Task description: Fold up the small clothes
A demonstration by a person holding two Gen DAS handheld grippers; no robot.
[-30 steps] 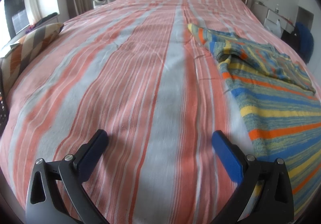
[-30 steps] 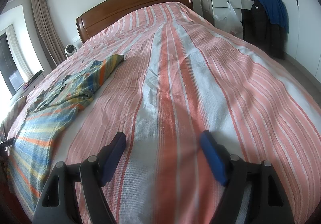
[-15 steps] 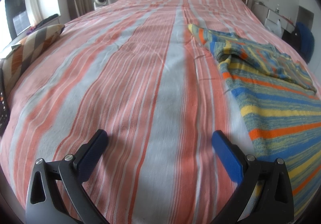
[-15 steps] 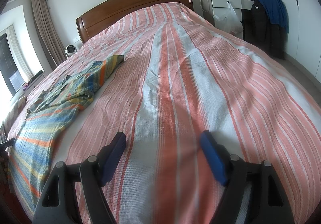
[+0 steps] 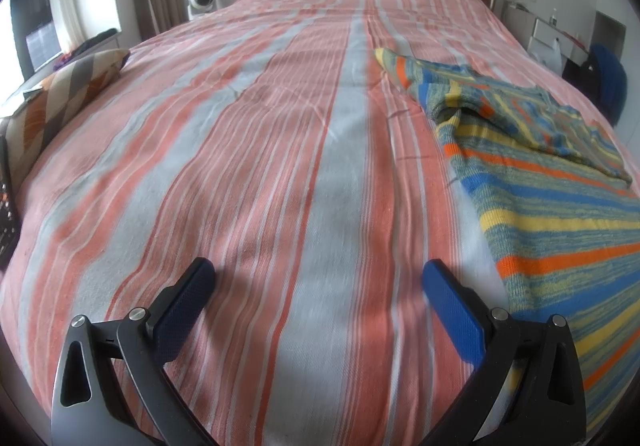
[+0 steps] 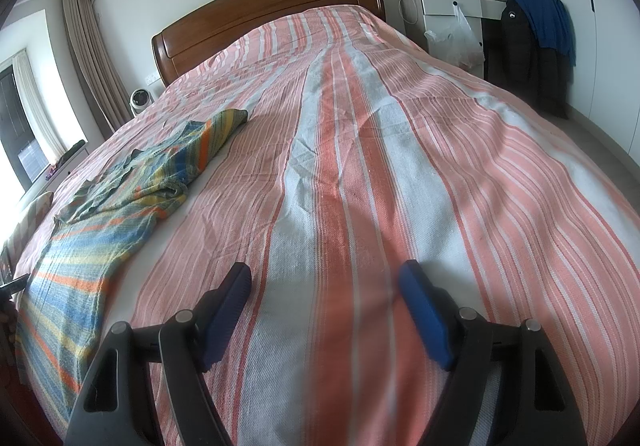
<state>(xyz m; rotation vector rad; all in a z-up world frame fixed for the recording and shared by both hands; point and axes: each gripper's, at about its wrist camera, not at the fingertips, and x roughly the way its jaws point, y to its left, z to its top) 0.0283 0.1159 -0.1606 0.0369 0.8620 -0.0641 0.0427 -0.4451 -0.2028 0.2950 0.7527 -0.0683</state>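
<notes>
Almost nothing has moved since a second ago; the left gripper [image 5: 316, 280] has only crept a tiny bit forward over the bed [image 5: 248, 150]. Both the left gripper and the right gripper [image 6: 325, 280] hang over the striped bedspread with their blue fingers spread wide, and they hold nothing. The striped sweater [image 5: 560, 206] lies flat on the bed, between the two grippers, with one sleeve folded over it.

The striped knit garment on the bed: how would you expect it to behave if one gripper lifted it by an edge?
The striped knit garment already lies rumpled and partly folded over itself, so it would probably droop limply. Its knit looks textured, likely gripping rather than slipping.
</notes>
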